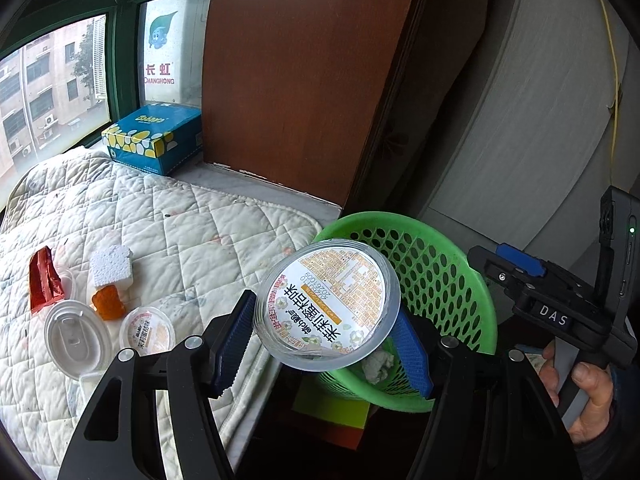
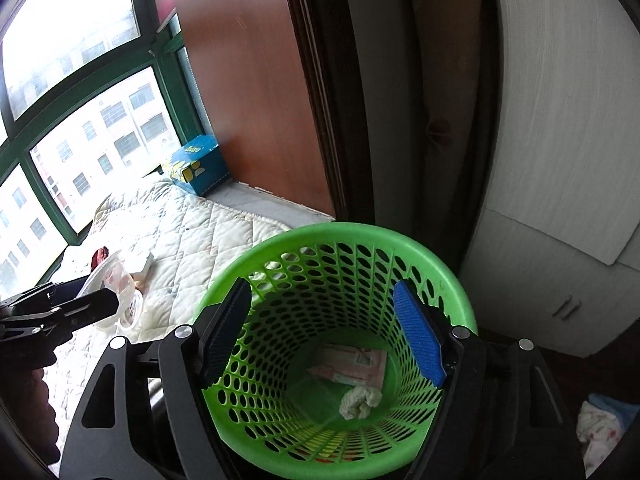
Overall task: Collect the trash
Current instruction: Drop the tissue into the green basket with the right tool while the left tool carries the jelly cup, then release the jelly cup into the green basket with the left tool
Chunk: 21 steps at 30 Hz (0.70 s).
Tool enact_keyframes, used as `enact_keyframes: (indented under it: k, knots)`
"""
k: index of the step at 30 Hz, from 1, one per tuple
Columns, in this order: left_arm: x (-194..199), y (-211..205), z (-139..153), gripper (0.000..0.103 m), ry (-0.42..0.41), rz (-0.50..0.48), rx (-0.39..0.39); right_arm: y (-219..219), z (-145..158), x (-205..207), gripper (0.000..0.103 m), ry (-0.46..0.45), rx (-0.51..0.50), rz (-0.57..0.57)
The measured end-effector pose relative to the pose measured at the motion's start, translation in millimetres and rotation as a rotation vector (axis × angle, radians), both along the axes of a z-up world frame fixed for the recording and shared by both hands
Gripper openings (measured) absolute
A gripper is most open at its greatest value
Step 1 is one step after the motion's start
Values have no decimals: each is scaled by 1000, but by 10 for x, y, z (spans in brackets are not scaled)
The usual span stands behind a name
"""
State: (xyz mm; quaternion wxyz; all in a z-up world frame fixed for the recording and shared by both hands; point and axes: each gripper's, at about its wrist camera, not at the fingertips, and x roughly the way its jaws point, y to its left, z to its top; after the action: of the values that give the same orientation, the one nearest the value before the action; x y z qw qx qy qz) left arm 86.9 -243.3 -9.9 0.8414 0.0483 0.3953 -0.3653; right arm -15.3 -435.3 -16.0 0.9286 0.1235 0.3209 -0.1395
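Note:
My left gripper is shut on a clear plastic cup with a printed lid, held just left of the green trash basket. My right gripper is open and empty above the basket's mouth. Inside lie a crumpled tissue and a pink wrapper. The left gripper and its cup show at the left of the right wrist view. On the quilted pad lie a red wrapper, a white foam piece, an orange piece, a clear lid and a small sealed cup.
A blue tissue box stands on the sill by the window. A brown wooden panel rises behind the basket. A white cabinet is to the right. Cloth lies on the floor at the lower right.

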Motion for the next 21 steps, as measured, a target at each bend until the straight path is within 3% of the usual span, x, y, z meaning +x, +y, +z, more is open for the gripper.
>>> enact_keyframes:
  k: [9,21]
  knots:
    - [-44,-311,-57,64,15,-31,18,-83,89,-97,82,-53,-58,-3]
    - [-85,-631,-117,66,47,-74,14,-362,78,-161,84,-68,-40,-21]
